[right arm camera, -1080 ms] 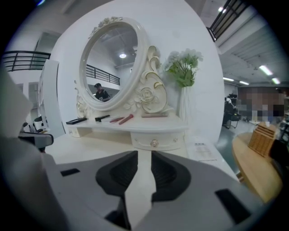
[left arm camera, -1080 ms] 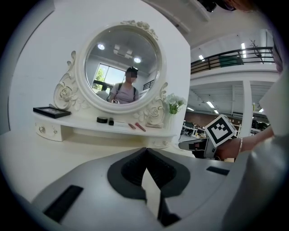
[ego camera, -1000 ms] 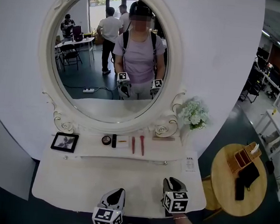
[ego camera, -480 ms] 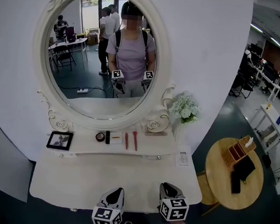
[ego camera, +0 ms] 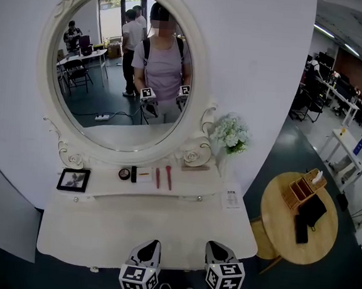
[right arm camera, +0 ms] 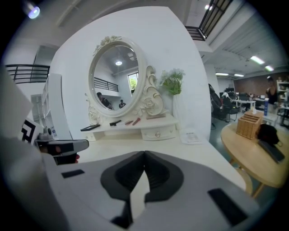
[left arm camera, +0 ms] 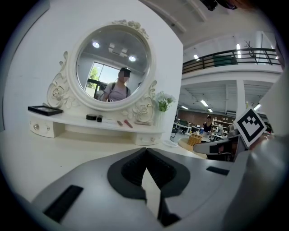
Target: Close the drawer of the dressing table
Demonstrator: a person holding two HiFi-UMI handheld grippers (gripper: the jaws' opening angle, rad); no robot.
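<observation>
Two small drawers under shelf of dressing table [ego camera: 98, 231]: left drawer [ego camera: 86, 193], right drawer [ego camera: 199, 199]. Both fronts flush, knobs showing (cannot tell which was task's). Judged: drawer closed, task likely done.

Right gripper [ego camera: 219, 250] jaws just come together, nothing between. Left gripper [ego camera: 149, 248] tips meeting too, empty.

Versus one second ago: right gripper backed off toward table's front edge. Left gripper barely shifted. Table sits further left in head view.
</observation>
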